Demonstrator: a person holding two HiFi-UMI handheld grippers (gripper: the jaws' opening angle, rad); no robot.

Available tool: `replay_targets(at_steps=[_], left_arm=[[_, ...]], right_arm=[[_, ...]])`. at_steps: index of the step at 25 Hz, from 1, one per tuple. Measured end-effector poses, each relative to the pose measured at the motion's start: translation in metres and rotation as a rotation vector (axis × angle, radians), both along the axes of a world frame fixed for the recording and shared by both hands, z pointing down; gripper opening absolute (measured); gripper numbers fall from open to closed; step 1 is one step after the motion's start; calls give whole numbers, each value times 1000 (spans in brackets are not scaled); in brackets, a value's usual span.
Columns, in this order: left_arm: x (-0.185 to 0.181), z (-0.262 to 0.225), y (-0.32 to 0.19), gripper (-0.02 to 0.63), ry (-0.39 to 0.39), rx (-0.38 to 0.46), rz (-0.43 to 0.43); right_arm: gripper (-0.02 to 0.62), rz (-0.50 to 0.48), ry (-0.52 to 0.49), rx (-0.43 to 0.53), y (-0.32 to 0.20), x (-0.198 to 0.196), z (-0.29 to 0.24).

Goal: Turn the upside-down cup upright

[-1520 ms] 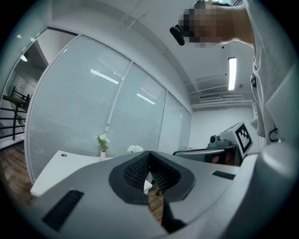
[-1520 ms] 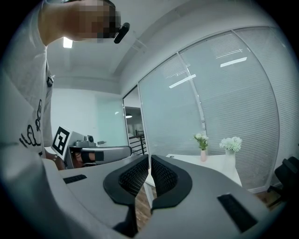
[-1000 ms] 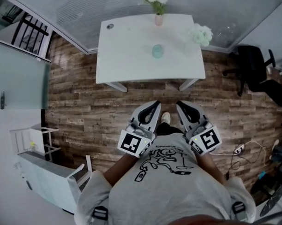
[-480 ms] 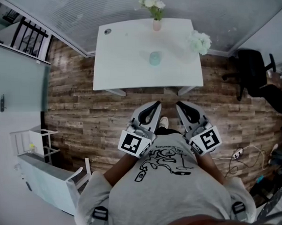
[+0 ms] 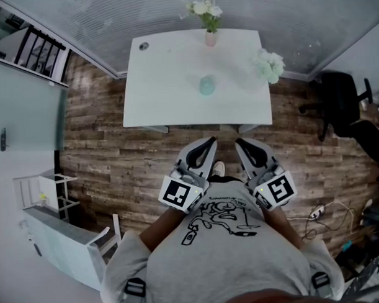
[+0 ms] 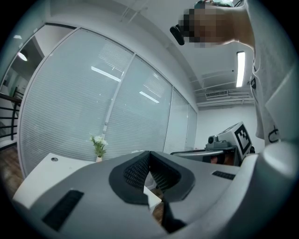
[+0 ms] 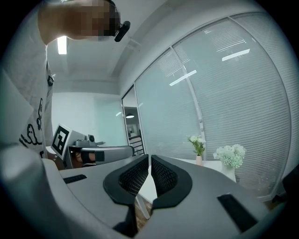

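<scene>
A pale teal cup (image 5: 207,85) stands upside down near the middle of the white table (image 5: 162,86) in the head view. My left gripper (image 5: 209,141) and right gripper (image 5: 239,141) are held side by side close to my body, over the wood floor, short of the table's front edge. Both are shut with nothing between the jaws. In the left gripper view the shut jaws (image 6: 149,161) hide the cup; in the right gripper view the jaws (image 7: 149,164) hide it too.
A small pink vase of white flowers (image 5: 209,26) stands at the table's far edge, and a clear vase with a pale bouquet (image 5: 268,64) at its right. A black office chair (image 5: 336,99) is to the right, white shelving (image 5: 48,196) to the left, glass walls behind.
The table and cup have shifted slightly lower and nearer in the head view as I step toward them. Both grippers stay shut and side by side.
</scene>
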State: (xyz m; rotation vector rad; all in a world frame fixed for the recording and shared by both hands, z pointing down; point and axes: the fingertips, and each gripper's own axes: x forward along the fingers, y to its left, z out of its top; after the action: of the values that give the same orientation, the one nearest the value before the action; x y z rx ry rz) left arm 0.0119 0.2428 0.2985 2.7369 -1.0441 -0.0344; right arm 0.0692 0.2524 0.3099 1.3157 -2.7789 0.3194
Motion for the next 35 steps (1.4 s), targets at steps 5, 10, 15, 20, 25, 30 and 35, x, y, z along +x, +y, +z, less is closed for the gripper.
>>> replay_targets(at_steps=[5,10,15,20,25,30,35], left_arm=[[4,1,-9,3,5,-6,-15],[6,2,-12,3,-4,-15,-22],[7,4,-14,3,-6,-25,-29],[8,8,-18,3,-12,-29,-20],[13,7,-29,3,-7,-25,-7],[12,7,-47,3,-2,-21,0],[5,7,-69,3,-1,-22,-1]], right_arm=[[41,-12,10,-7,-8,5,3],[41,-17,3,-10,-13,7,2],[41,-4,-20,0,-19,10,2],[41,-2,-15,-7,-20,11,5],[41,0,-5,-5,-31,12,6],[41,-4,4,-2,-49,9,5],[41,-6,6,0,-74,1,5]])
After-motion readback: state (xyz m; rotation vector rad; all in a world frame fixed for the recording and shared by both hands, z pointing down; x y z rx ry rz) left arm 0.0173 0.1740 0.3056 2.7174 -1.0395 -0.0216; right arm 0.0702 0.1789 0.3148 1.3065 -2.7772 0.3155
